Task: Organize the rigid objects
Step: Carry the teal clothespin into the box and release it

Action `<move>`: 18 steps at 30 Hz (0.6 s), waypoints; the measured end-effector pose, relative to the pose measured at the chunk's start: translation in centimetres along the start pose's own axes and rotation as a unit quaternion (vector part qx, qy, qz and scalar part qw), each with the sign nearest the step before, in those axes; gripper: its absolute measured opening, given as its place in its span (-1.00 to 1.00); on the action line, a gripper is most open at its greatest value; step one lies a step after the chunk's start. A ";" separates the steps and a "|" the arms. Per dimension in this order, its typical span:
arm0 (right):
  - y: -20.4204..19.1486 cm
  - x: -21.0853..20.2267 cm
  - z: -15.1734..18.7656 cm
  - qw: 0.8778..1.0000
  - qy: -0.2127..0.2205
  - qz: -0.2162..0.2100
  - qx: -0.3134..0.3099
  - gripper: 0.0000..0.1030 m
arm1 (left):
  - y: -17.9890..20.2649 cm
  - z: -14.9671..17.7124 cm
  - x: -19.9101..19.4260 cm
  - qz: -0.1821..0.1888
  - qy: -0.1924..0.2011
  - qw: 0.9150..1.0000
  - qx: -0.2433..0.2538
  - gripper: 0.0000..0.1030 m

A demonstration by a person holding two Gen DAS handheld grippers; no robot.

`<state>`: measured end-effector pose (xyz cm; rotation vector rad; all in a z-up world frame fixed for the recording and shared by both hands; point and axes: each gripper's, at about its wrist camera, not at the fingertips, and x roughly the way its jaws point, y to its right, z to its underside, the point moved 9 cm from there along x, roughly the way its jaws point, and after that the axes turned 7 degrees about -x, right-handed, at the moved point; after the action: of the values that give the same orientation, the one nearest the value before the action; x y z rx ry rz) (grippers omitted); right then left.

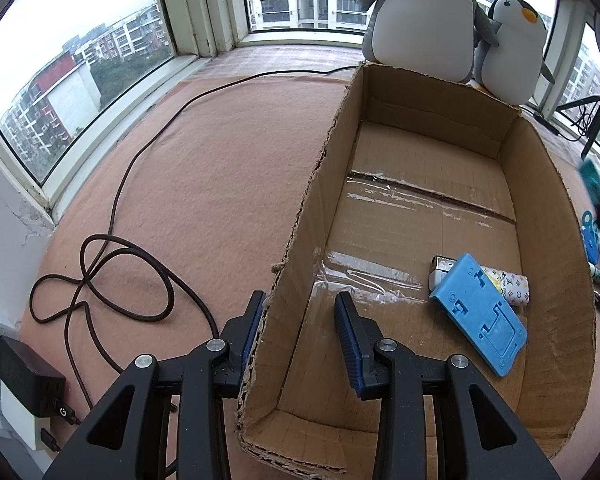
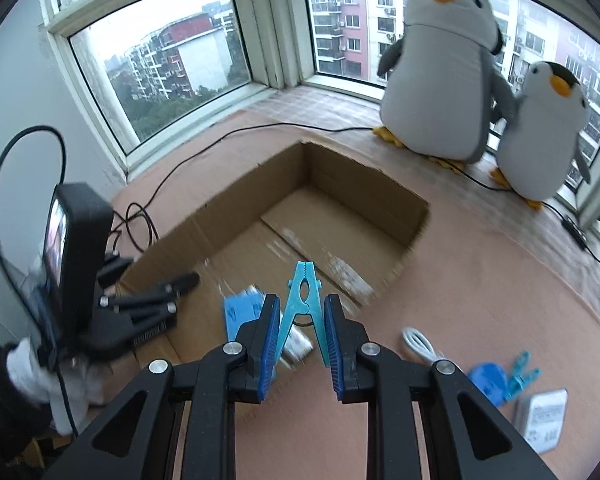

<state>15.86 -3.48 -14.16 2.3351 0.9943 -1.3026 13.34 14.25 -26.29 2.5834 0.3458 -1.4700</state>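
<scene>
**Two grippers at the cardboard box, one clothespin in hand**

Two grippers were at work around the open cardboard box [image 1: 432, 184] on the pinkish mat [image 1: 204, 168]. The left gripper [image 1: 300, 320] was closed over the box's left wall near the front corner, one blue pad outside the cardboard and one inside, pinching the torn edge. The right gripper [image 2: 302, 320] hung over the box's near end, its pads clamped on the splayed handles of a teal clothespin [image 2: 304, 300], whose tip pointed up and away toward the box's far wall.

Inside the box, near the front right corner, lay a blue plastic plate with cut-out shapes [image 1: 482, 314], resting partly across a small patterned tube [image 1: 512, 284] and a silvery item I could not identify.

Outside the box, to its right, sat a coiled white cable [image 2: 420, 344], a round blue piece [image 2: 489, 380], another teal clothespin [image 2: 522, 376] and a white charger [image 2: 542, 420]. Beyond the box's far wall stood two plush penguins [image 2: 452, 80] by the window. To the box's left a dark cord [image 1: 112, 264] looped across the mat.
</scene>
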 end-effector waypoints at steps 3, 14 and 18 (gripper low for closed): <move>-0.6 1.3 -1.0 1.000 -0.002 -0.005 0.001 -0.60 | 0.1 0.0 0.0 0.000 0.000 1.000 0.001 -0.27; -0.7 4.1 -1.7 1.000 -0.014 0.001 0.009 -0.60 | 0.0 0.0 0.0 0.000 0.000 1.000 0.001 -0.27; -0.6 4.6 -1.6 1.000 -0.017 0.003 0.011 -0.60 | 0.0 0.0 0.0 0.000 0.001 1.000 0.001 -0.27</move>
<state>18.11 -0.18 -17.07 2.3222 0.9661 -1.3525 13.37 14.22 -26.27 2.5854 0.3460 -1.4693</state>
